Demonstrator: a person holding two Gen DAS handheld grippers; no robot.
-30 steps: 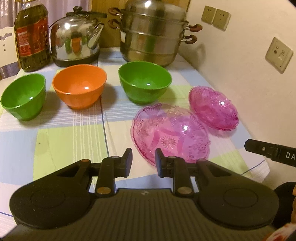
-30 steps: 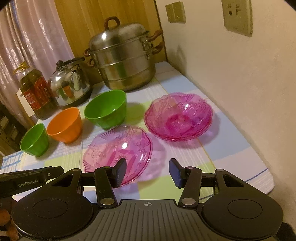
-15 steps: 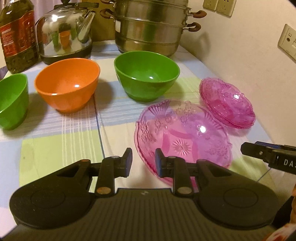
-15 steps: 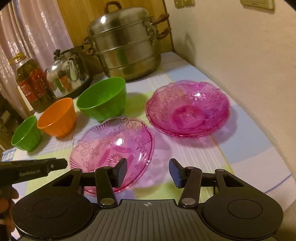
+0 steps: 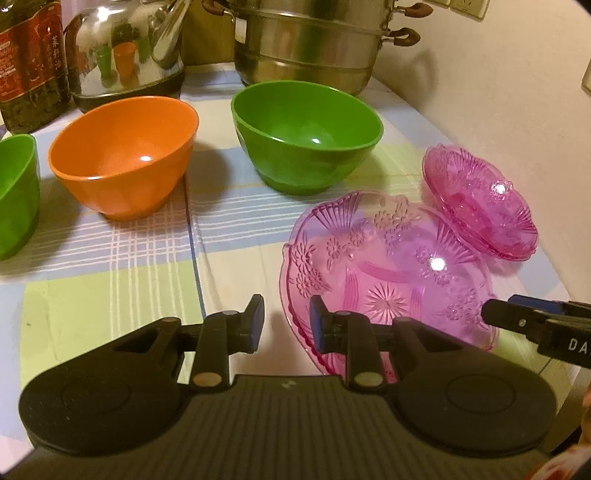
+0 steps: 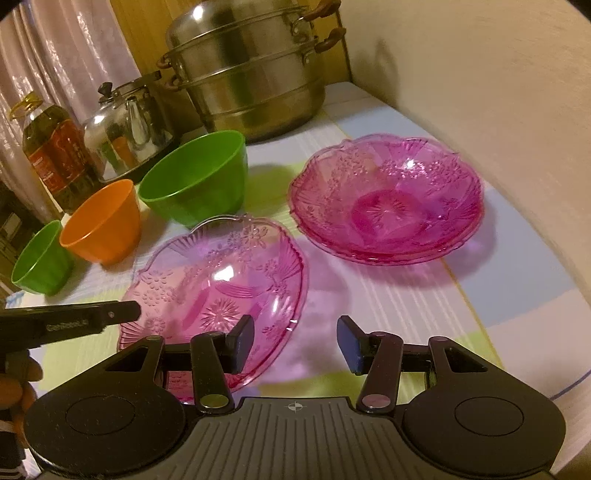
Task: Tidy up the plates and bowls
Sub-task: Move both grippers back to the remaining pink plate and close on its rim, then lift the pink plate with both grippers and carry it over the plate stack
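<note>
A table spread with a checked cloth (image 5: 122,258) of pale green, blue and white squares runs along a cream wall (image 6: 480,92) on the right, with a wooden panel (image 6: 144,33) and a pinkish curtain (image 6: 55,51) at the far end. Along the far edge stand a stacked steel steamer pot (image 5: 310,48), a shiny kettle (image 5: 125,62) and a bottle of oil (image 5: 29,66) with a red label. In front of these sits a row of bowls: a large green bowl (image 5: 306,136) on the right, an orange bowl (image 5: 123,155) in the middle, and a small green bowl (image 6: 40,258) on the left. Nearer lies a single pink patterned glass plate (image 5: 388,273), and just beyond it to the right, close to the wall, a stack of pink glass plates (image 6: 388,199) of the same kind. The left gripper (image 5: 284,323) hovers low over the cloth at the near left rim of the single plate; its jaws stand a narrow gap apart with nothing between them, and the right-hand pad sits over the plate's rim, though contact cannot be told. The right gripper (image 6: 295,341) is parted noticeably wider and empty, its left finger above the plate's near right edge and its right finger over bare cloth. Each gripper's finger shows at the edge of the other's view, on either side of the plate.
</note>
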